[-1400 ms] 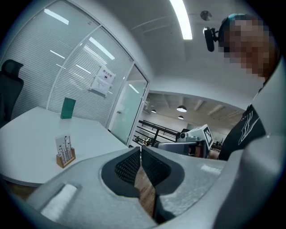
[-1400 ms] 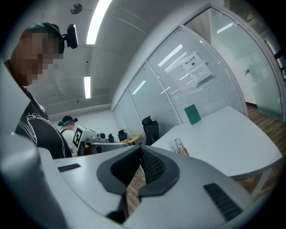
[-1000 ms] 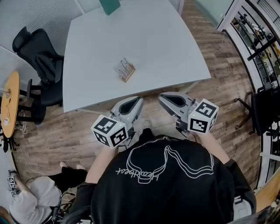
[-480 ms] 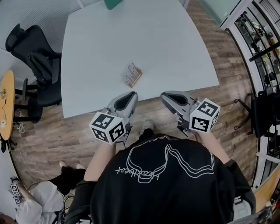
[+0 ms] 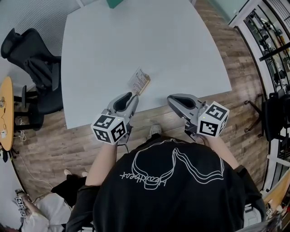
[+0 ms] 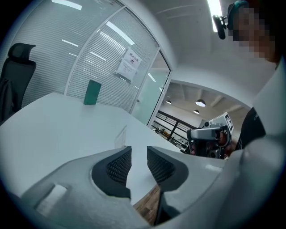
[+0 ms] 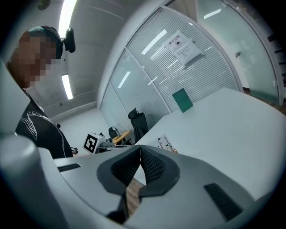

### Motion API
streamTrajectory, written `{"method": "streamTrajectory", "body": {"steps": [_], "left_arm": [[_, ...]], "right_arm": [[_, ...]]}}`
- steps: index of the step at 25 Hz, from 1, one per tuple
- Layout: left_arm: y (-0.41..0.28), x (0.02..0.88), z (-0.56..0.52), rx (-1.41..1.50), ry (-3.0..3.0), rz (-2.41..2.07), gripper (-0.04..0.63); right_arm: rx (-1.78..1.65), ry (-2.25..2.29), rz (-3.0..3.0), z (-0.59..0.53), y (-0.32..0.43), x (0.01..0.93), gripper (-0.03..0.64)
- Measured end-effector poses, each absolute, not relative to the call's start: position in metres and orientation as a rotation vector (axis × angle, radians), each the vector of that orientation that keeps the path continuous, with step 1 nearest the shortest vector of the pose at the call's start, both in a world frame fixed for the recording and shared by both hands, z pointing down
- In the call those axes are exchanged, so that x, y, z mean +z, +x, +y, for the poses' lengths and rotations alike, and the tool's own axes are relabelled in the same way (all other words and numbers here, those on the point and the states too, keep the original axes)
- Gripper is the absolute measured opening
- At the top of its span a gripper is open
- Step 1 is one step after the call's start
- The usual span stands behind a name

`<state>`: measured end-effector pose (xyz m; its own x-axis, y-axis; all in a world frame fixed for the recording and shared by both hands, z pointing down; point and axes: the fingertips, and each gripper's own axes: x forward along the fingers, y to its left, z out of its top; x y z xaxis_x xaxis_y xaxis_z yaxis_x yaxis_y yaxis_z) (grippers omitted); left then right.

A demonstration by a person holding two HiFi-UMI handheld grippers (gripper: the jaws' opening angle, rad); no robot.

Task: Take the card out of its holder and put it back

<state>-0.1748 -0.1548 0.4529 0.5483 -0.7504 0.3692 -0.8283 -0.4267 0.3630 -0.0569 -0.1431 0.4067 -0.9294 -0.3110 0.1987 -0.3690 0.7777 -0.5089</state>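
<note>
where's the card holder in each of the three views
Head view: card holder at centre, near the table's front edge.
Left gripper view: holder just left of centre.
Right gripper view: holder just right of centre.
Shared landmark: green board at the table's far edge.

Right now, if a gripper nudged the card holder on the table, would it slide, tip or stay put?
The card holder looks small and thin, so probably light: it would likely slide on the smooth white table. It stands upright on a narrow base, so a push up high may tip it.
</note>
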Motion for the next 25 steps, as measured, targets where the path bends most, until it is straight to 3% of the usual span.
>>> {"method": "streamTrajectory", "body": {"steps": [7, 25], "left_arm": [[-0.189, 0.480, -0.182, 0.221, 2.280, -1.289, 0.126], [-0.177, 0.516, -0.220, 0.275, 2.308, -1.270, 0.121]], "right_arm": [[0.862, 0.584, -2.844, -0.152, -0.059, 0.411, 0.009], [0.919, 0.688, -2.804, -0.165, -0.039, 0.427, 0.009]]}}
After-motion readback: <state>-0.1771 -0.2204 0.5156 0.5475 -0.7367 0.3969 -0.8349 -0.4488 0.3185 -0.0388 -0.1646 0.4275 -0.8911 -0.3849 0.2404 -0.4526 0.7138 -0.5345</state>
